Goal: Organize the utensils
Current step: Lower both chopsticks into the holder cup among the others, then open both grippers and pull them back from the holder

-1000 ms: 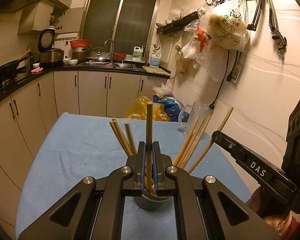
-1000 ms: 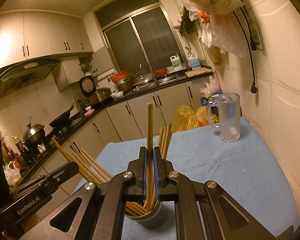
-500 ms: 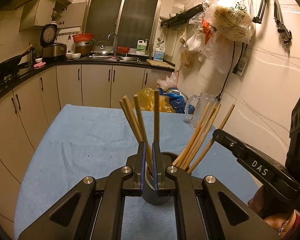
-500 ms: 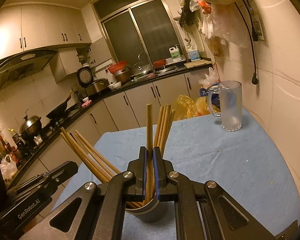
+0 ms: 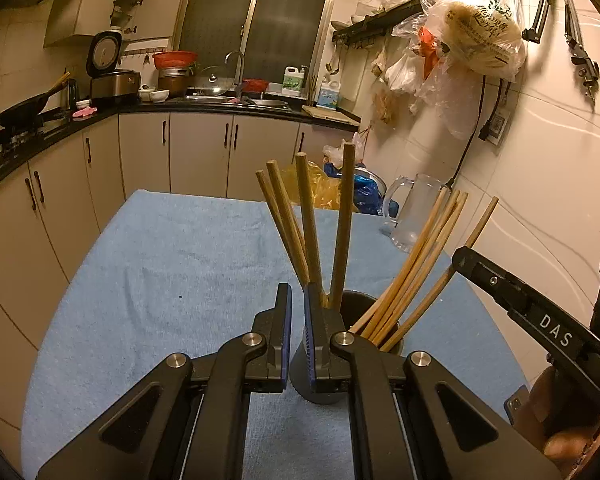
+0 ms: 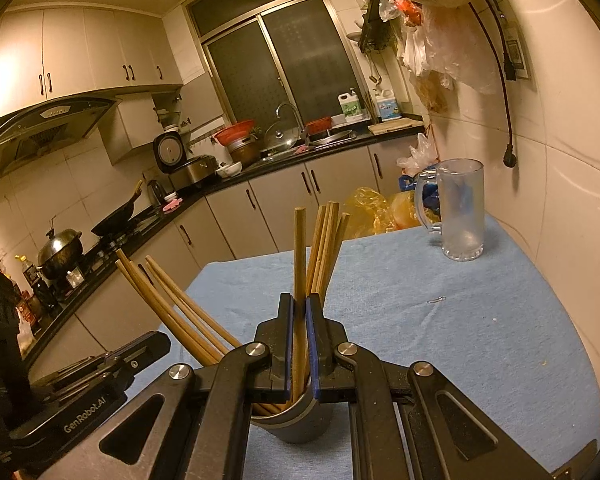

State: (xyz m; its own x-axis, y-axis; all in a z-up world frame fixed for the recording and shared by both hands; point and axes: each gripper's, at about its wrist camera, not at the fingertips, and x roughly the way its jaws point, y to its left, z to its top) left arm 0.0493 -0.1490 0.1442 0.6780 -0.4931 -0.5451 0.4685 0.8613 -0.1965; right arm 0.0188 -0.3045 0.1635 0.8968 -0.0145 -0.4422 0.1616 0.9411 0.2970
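Observation:
A dark grey holder cup [image 5: 320, 376] stands on the blue cloth [image 5: 172, 272] with several wooden chopsticks [image 5: 412, 264] fanned out of it. My left gripper [image 5: 297, 312] sits just left of the cup's near side, jaws slightly apart and empty. My right gripper [image 6: 300, 320] is shut on one upright wooden chopstick [image 6: 299, 264] whose lower end is inside the cup [image 6: 300, 420]. Other chopsticks [image 6: 168, 308] lean left out of the cup. Each gripper shows at the edge of the other's view.
A clear glass mug [image 6: 460, 212] stands at the table's far right near the wall; it also shows in the left wrist view [image 5: 416, 208]. Plastic bags [image 5: 332, 188] lie beyond the table's far edge. Cabinets and a counter run along the left and back.
My left gripper let go of its chopstick, which now stands in the cup, and shifted left. My right gripper still holds its chopstick, lowered further into the cup.

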